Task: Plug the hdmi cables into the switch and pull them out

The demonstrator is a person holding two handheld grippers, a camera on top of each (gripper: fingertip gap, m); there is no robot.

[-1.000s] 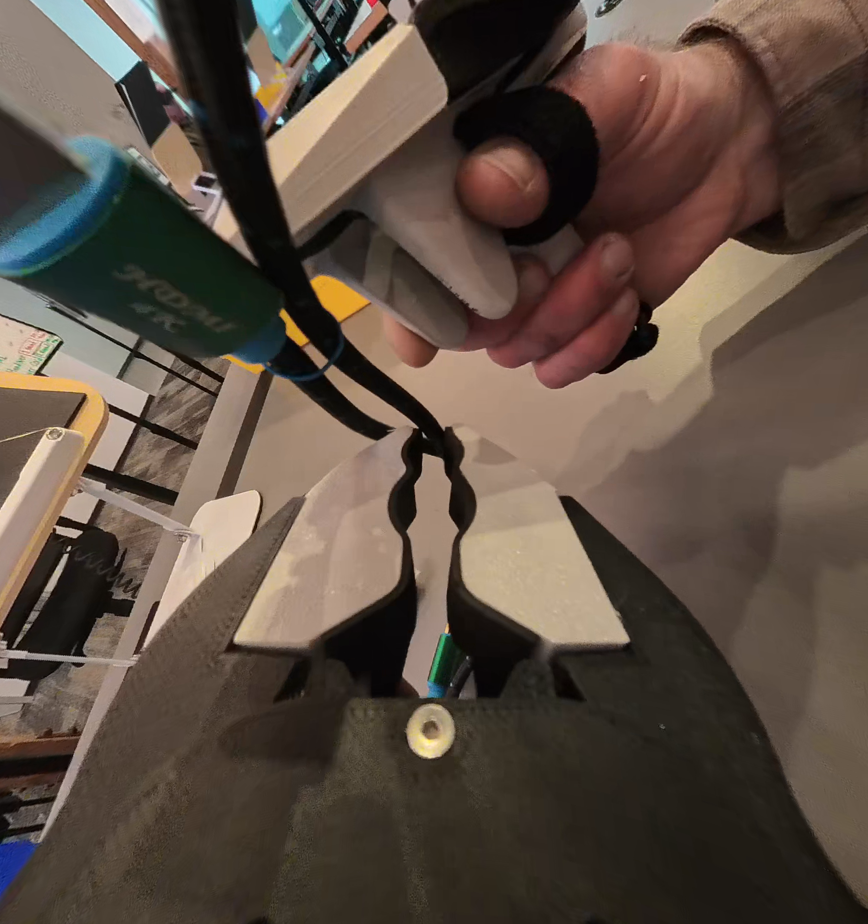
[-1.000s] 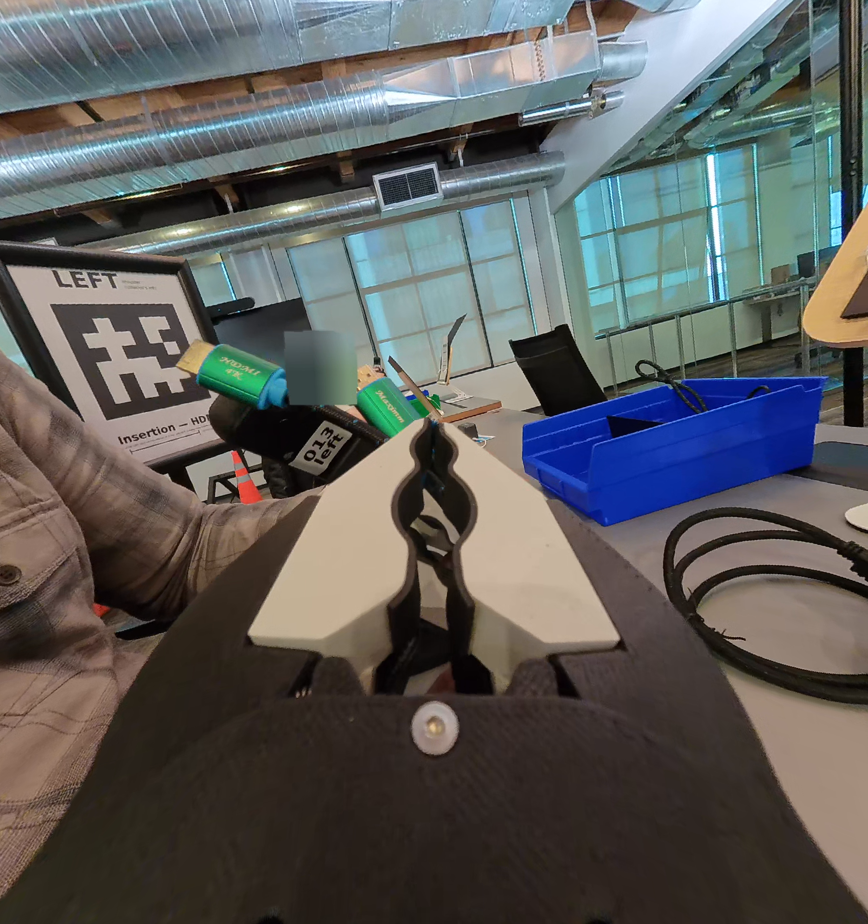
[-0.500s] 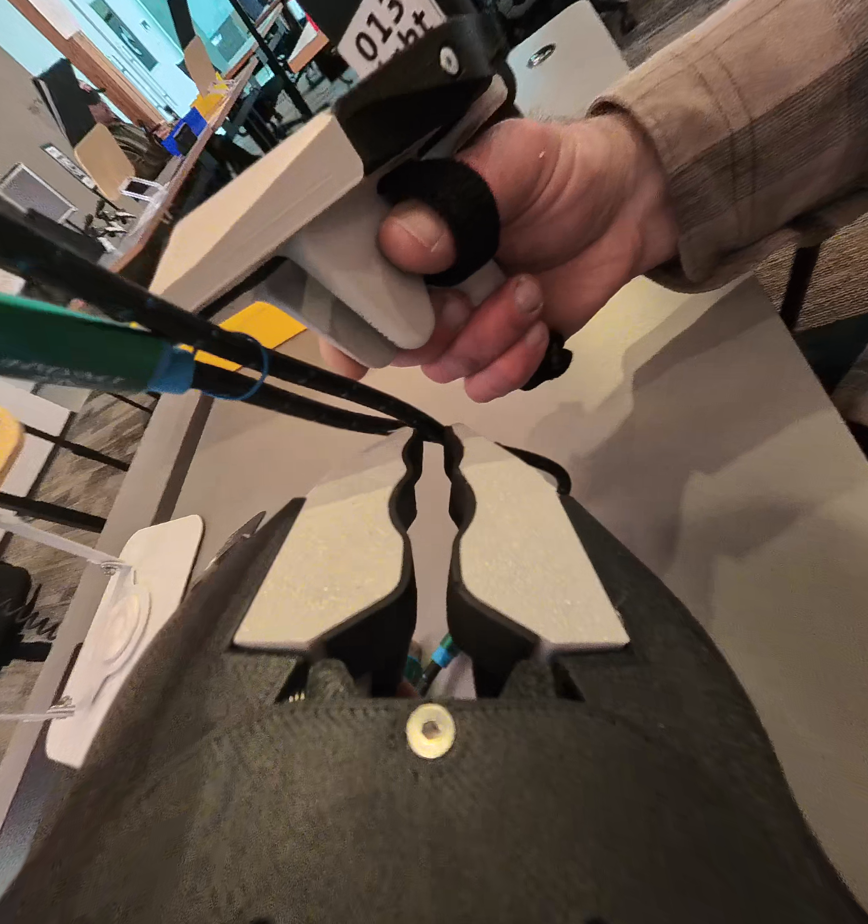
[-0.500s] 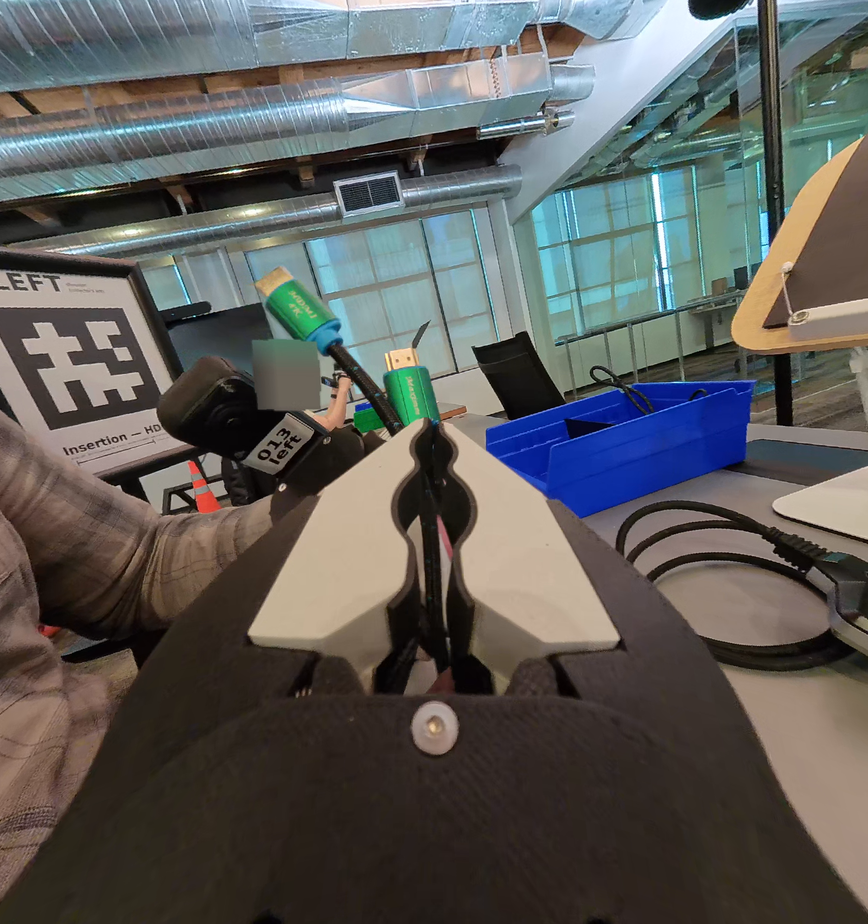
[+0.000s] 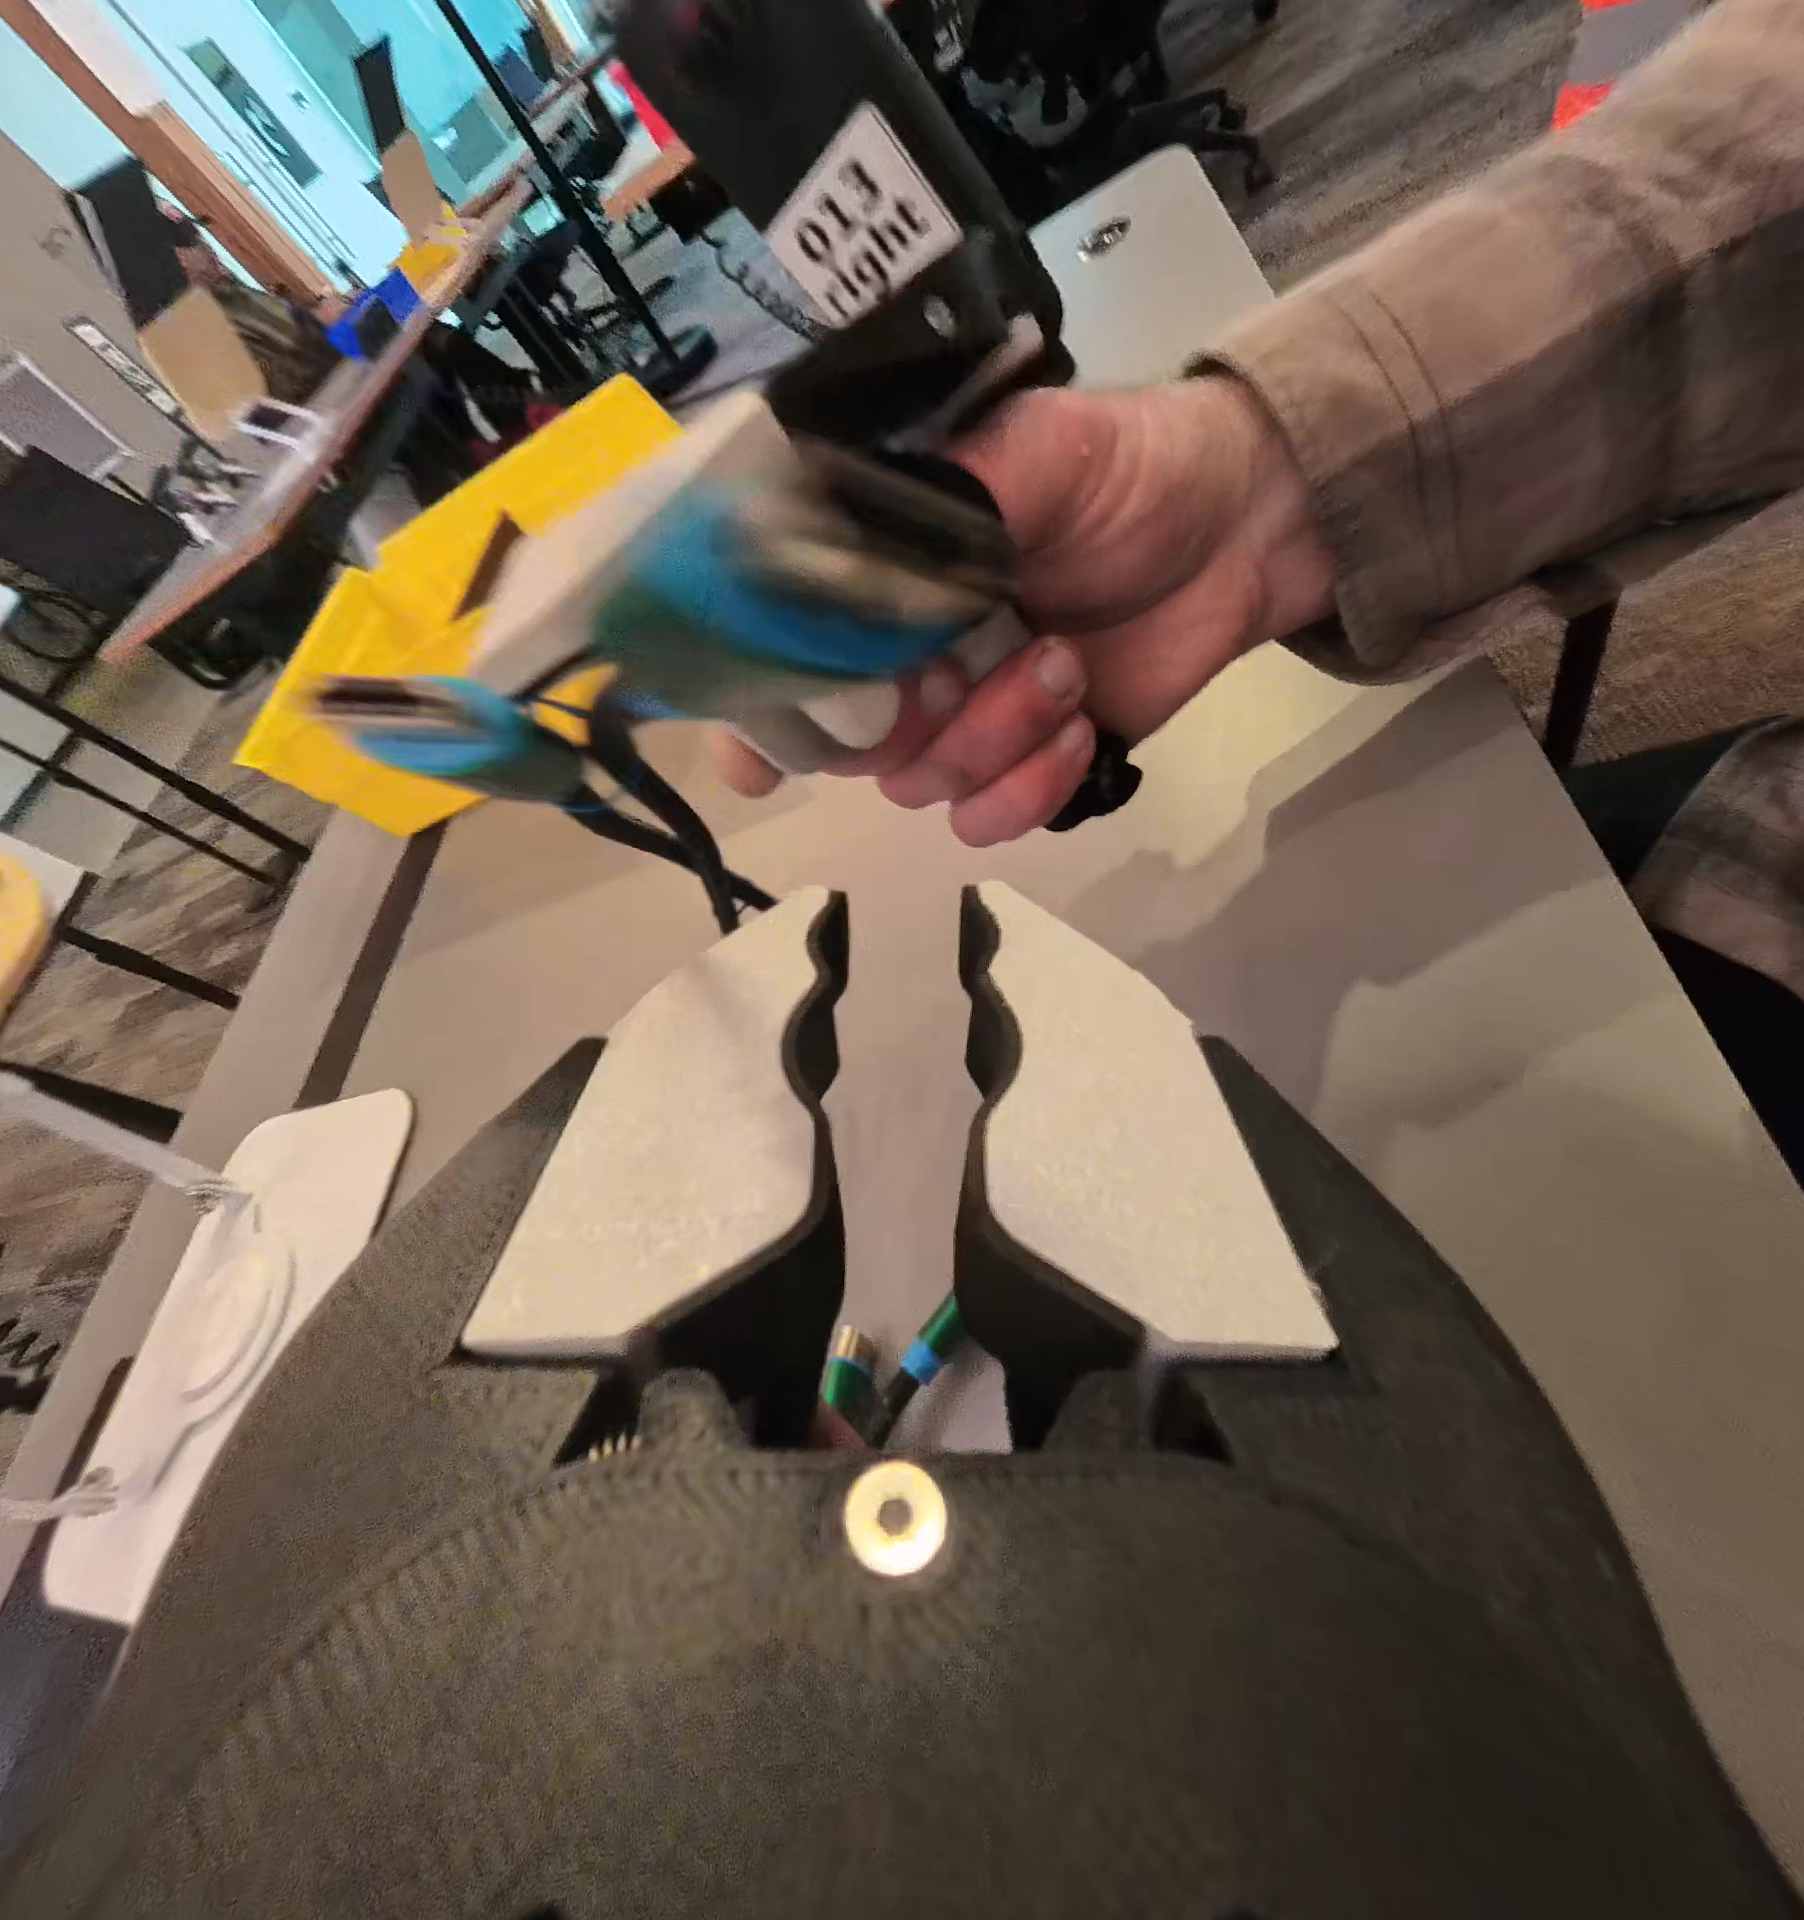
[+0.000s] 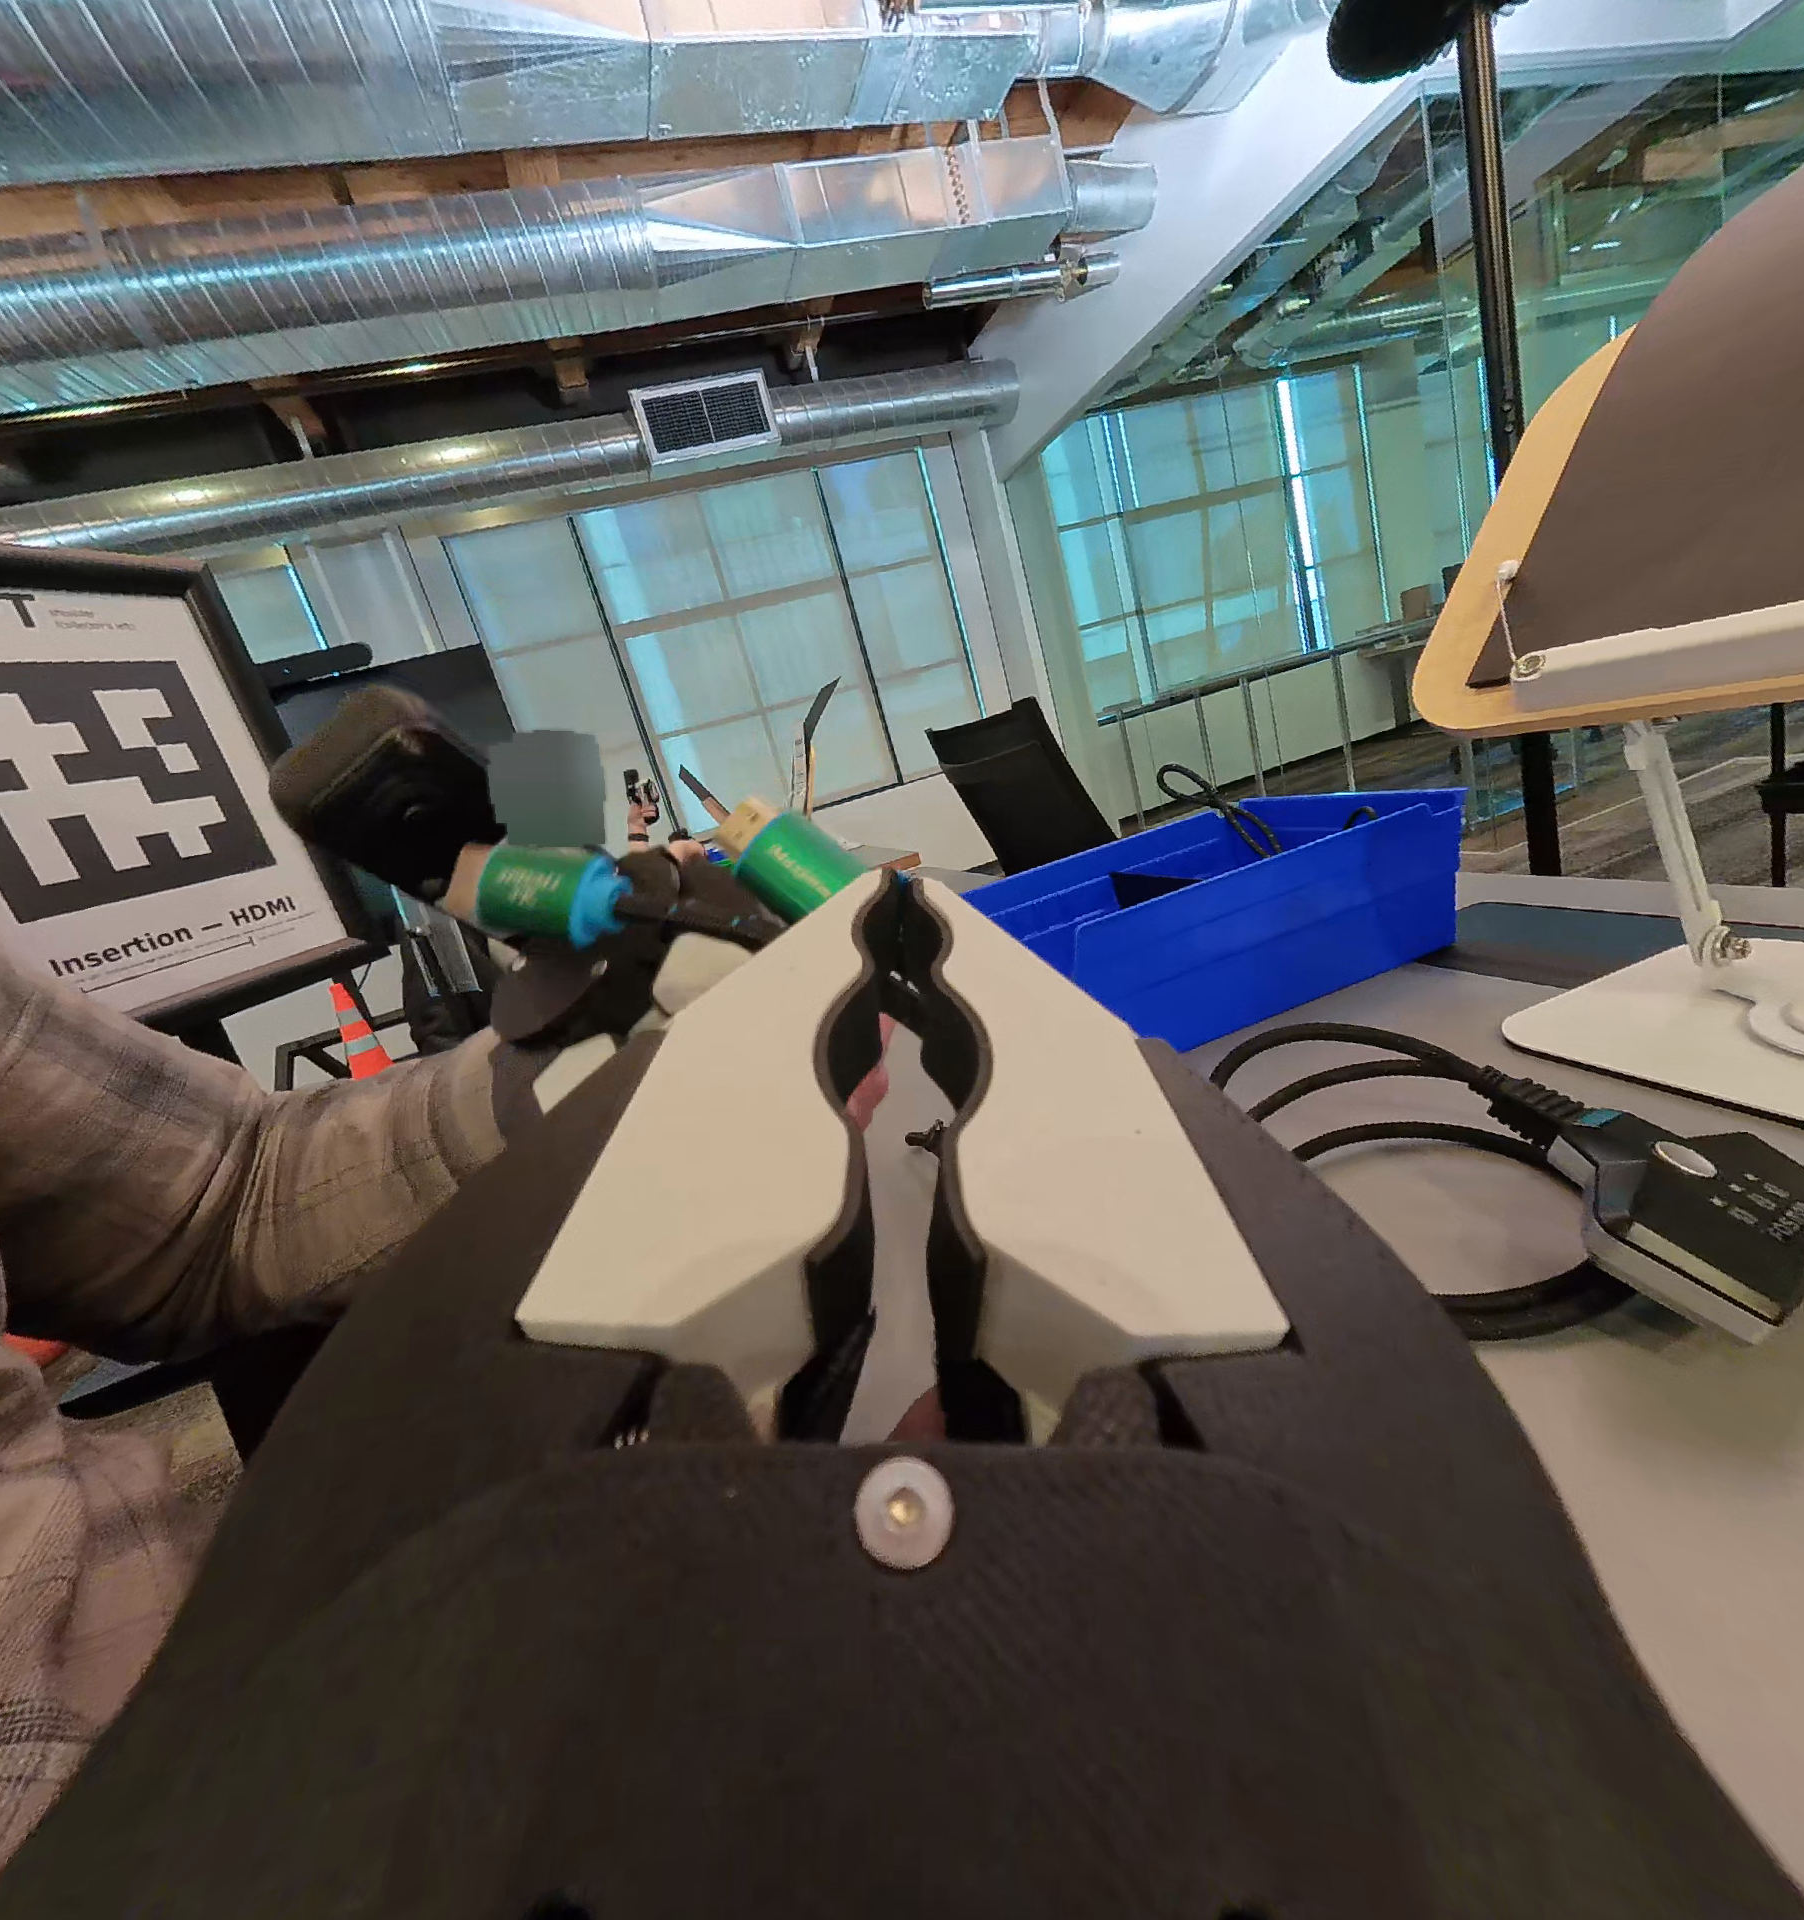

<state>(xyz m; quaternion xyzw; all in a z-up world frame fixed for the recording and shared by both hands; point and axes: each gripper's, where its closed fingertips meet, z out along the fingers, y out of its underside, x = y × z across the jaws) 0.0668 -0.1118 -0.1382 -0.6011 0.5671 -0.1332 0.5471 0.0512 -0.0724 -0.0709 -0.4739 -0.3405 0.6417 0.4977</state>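
Two HDMI cables with green plugs (image 6: 534, 888) (image 6: 794, 862) stick out past my right gripper (image 6: 898, 888), which is shut on their black cords at its tips. In the left wrist view the same plugs (image 5: 441, 717) are a blur in the air in front of the hand (image 5: 1137, 582) that holds the right gripper. My left gripper (image 5: 898, 904) is open with a narrow gap, and a black cord (image 5: 716, 873) passes just outside its left fingertip. Two more green plug ends (image 5: 856, 1382) show low between its finger bases. The HDMI switch (image 6: 1729, 1226) lies on the table at right with its coiled black cable (image 6: 1324, 1049).
A blue bin (image 6: 1241, 914) stands at the back of the grey table (image 5: 1397, 1143). A white tablet stand (image 6: 1687, 1018) is at the right, and its base (image 5: 233, 1299) shows in the left wrist view. A yellow bin (image 5: 399, 623) and a framed marker sign (image 6: 98, 790) stand farther off. The gap from one gripper's tips to the other's is roughly 8 centimetres. From either gripper's tips it is about 25 centimetres to the HDMI switch (image 6: 1729, 1226).
My left gripper has opened and let go of the cords. The plugs have swung from upright to leaning left. The right wrist view has turned, so the switch now shows.
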